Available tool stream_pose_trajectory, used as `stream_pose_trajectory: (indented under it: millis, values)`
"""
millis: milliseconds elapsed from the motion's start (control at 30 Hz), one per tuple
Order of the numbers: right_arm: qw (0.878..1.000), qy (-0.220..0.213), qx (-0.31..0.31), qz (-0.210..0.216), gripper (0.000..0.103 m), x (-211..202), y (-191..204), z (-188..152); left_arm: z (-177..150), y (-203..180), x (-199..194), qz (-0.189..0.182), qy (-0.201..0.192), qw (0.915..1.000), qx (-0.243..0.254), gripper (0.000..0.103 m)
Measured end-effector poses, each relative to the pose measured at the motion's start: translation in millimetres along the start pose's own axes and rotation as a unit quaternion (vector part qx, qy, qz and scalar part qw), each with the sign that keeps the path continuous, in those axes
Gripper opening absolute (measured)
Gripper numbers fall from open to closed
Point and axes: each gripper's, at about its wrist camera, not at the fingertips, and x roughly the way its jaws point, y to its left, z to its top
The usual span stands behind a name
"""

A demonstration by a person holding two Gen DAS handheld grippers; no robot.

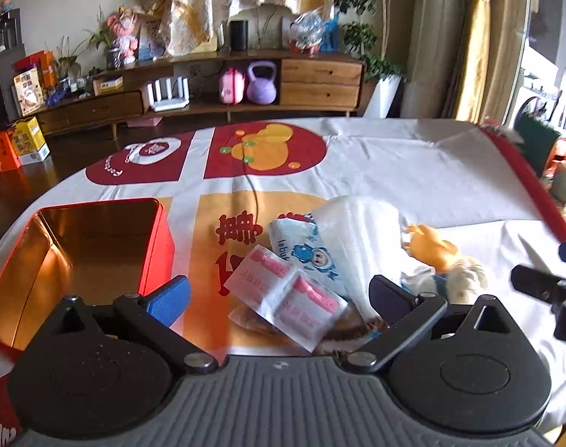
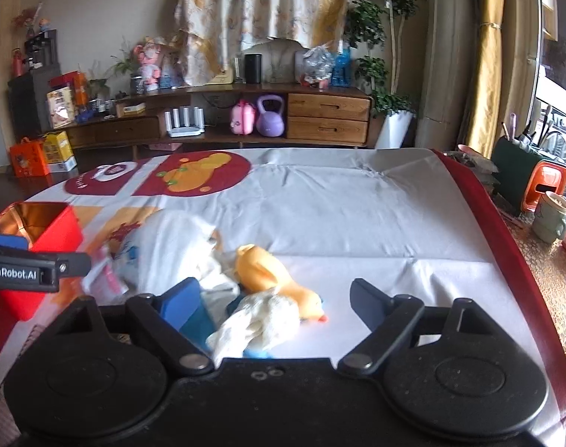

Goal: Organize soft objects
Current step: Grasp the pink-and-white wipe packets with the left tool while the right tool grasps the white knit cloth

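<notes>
A pile of soft things lies on the cloth-covered table. In the left wrist view I see pink-and-white sachets (image 1: 286, 294), a blue-printed tissue pack (image 1: 301, 249), a white cloth (image 1: 357, 238) and an orange-and-white plush toy (image 1: 443, 260). My left gripper (image 1: 279, 296) is open, its fingers on either side of the sachets. An open red tin box (image 1: 97, 253) stands to the left. In the right wrist view my right gripper (image 2: 275, 298) is open around the plush toy (image 2: 272, 298). The white cloth (image 2: 175, 246) and red box (image 2: 41, 231) lie to its left.
The left gripper's body (image 2: 33, 266) reaches in from the left of the right wrist view. The table's red edge (image 2: 506, 242) runs down the right. A mug (image 2: 553, 216) and orange stool (image 2: 545, 184) stand beyond it. A wooden sideboard (image 2: 245, 115) lines the far wall.
</notes>
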Motion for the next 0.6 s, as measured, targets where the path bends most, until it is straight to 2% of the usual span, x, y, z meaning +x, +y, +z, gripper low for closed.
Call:
stream_pose_trajectory:
  millis: [200,433,600]
  values:
    - [1.0,0.024,0.004,0.002,0.076,29,-5,4,11,2,33,0.016,0.034,0.9991,-0.019,0.102]
    - [0.999,0.05,0.016,0.004,0.068,53,-6,2,16,9,59,0.013,0.076,0.9948,-0.066,0.102]
    - [0.997,0.069,0.031,0.008,0.06,66,-8,-2,16,7,68,0.021,0.085,0.9933,-0.075,0.099]
